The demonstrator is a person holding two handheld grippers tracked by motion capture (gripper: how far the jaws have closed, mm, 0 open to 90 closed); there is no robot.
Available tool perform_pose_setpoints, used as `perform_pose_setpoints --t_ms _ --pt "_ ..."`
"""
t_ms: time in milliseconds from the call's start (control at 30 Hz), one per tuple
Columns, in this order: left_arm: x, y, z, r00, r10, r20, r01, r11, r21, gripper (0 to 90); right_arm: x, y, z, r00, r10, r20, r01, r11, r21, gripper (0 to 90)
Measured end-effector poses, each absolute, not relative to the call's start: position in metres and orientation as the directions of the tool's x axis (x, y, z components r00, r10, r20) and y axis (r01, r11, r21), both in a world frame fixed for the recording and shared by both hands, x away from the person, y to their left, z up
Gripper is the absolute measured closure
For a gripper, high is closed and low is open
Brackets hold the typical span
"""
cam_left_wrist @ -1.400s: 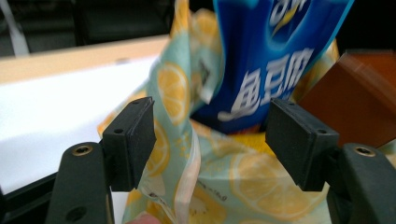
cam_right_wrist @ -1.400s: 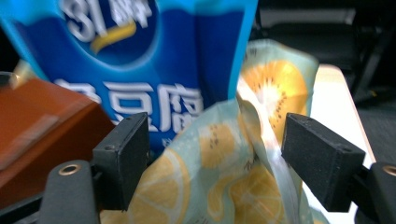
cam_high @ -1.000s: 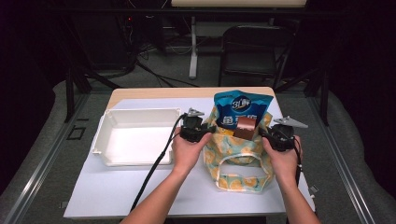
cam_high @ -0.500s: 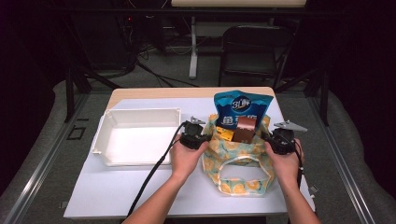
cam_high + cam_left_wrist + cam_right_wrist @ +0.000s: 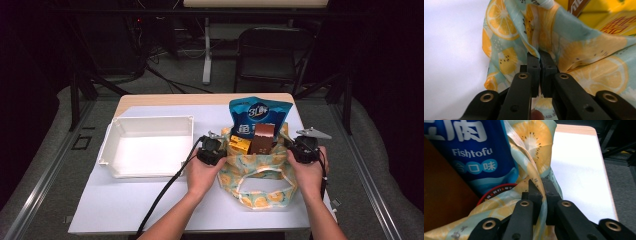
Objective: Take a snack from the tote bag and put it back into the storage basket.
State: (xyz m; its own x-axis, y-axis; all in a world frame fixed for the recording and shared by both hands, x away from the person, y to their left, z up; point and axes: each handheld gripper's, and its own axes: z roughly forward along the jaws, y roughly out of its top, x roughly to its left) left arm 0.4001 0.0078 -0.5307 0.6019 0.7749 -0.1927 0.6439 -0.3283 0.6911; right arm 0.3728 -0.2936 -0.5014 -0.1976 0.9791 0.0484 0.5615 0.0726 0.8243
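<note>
- Left gripper (image 5: 539,56): black jaws nearly together, pinching a fold of the soft fabric bag printed with orange citrus slices on pale teal (image 5: 584,50); cloth bunched and puckered right at the tips.
- Jaws just been closing, with the bag's rim between them.
- Right gripper (image 5: 540,183): black jaws likewise drawn close, clamped on a thin edge of the same bag, fabric running up between the pads.
- Closing here too within the last moment, rim cloth caught between.
- Seen from the high view: left gripper (image 5: 216,149) at the bag's left rim, right gripper (image 5: 298,148) at its right rim, each held in a hand coming up from the bottom edge.
- Bag (image 5: 260,172) standing on the white tabletop (image 5: 150,200), right of centre, mouth up, looped handle lying toward the person.
- Inside the bag: tall blue snack pouch with white lettering (image 5: 257,117), brown carton (image 5: 263,138) in front of it, small yellow box (image 5: 240,144) to its left.
- Left of the bag, apart from it: shallow white rectangular plastic tray (image 5: 112,137).
- Left gripper view alone: close weave and print of the cloth, a yellow packet edge (image 5: 616,22) at top right.
- Right gripper view alone: "Fishtofu" lettering on the pouch (image 5: 474,152), a round red-rimmed label (image 5: 499,191) low inside.
- High view alone: both hands at once, the tray, black cable (image 5: 165,190) trailing from the left gripper.
</note>
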Motion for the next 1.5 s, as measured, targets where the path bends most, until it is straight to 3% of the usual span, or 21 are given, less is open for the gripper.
perform_pose_setpoints --t_ms 133,367,767,967,1133,1267,1367,1500 --pt "0.399 0.011 -0.526 0.609 0.766 -0.207 0.635 -0.315 0.706 87.4 0.374 -0.295 -0.502 -0.18 0.984 0.005 0.576 0.101 0.811 89.7" --pt "0.4 0.01 -0.529 0.61 0.762 -0.217 0.64 -0.312 0.702 88.7 0.373 -0.304 -0.516 -0.161 0.987 0.023 0.618 0.083 0.782 90.0" --pt "0.402 0.005 -0.539 0.598 0.764 -0.245 0.672 -0.31 0.672 90.0 0.368 -0.313 -0.545 -0.169 0.973 0.156 0.652 -0.009 0.758 90.0" --pt "0.4 0.005 -0.548 0.6 0.767 -0.227 0.674 -0.332 0.66 90.0 0.362 -0.311 -0.559 -0.173 0.979 0.111 0.698 0.043 0.715 90.0" --pt "0.396 -0.001 -0.556 0.603 0.784 -0.145 0.651 -0.38 0.657 90.0 0.363 -0.311 -0.562 -0.173 0.973 0.155 0.679 0.004 0.734 90.0" --pt "0.392 0.004 -0.55 0.604 0.781 -0.159 0.646 -0.364 0.671 86.7 0.354 -0.315 -0.561 -0.175 0.971 0.162 0.659 -0.006 0.752 81.1" --pt "0.385 0.007 -0.543 0.593 0.793 -0.141 0.624 -0.342 0.702 79.1 0.344 -0.322 -0.555 -0.186 0.966 0.181 0.621 -0.027 0.783 67.9" --pt "0.376 0.014 -0.53 0.587 0.792 -0.168 0.605 -0.291 0.741 68.5 0.331 -0.325 -0.543 -0.204 0.966 0.159 0.569 -0.015 0.822 59.9"
